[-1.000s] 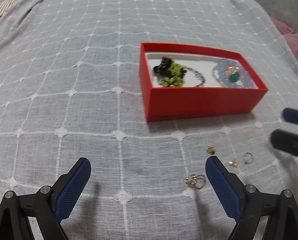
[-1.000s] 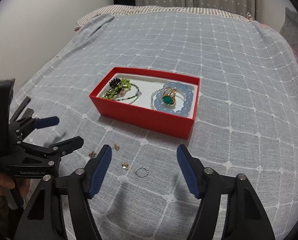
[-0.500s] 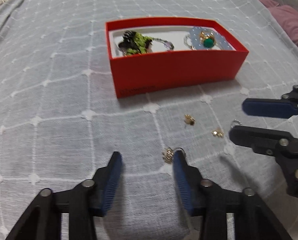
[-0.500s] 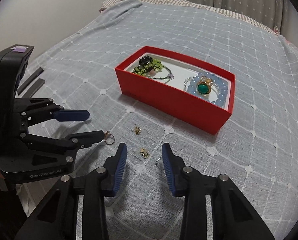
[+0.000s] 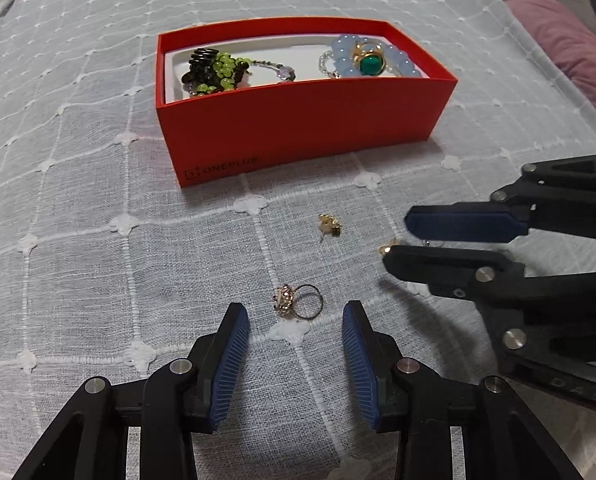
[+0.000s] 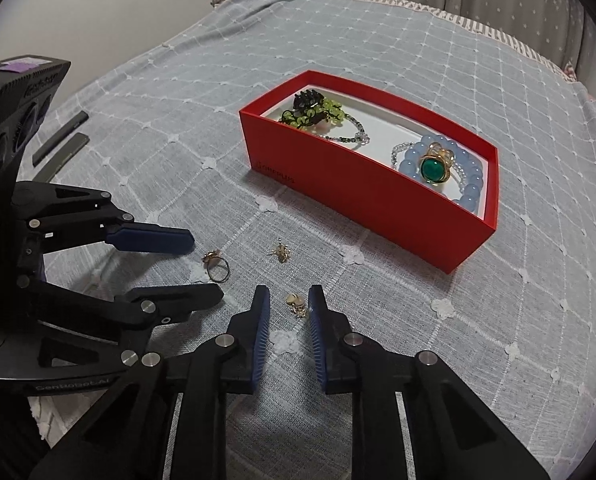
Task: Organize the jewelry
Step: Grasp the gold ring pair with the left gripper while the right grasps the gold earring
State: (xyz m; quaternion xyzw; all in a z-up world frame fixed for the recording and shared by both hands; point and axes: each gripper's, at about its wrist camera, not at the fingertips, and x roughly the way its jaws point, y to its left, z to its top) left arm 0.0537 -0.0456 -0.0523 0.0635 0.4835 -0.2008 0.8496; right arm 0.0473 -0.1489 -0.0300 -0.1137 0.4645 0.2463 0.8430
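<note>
Right wrist: 1 ring (image 6: 217, 267), 2 earrings (image 6: 281, 252), 1 red box (image 6: 361, 194), loose.

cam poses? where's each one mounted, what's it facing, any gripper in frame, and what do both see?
Left wrist: on the left gripper, low over the bedspread, facing the gold ring and red box; right gripper enters at right.
Right wrist: on the right gripper, facing a small earring; left gripper at left.
Shared: box, ring, second earring.
</note>
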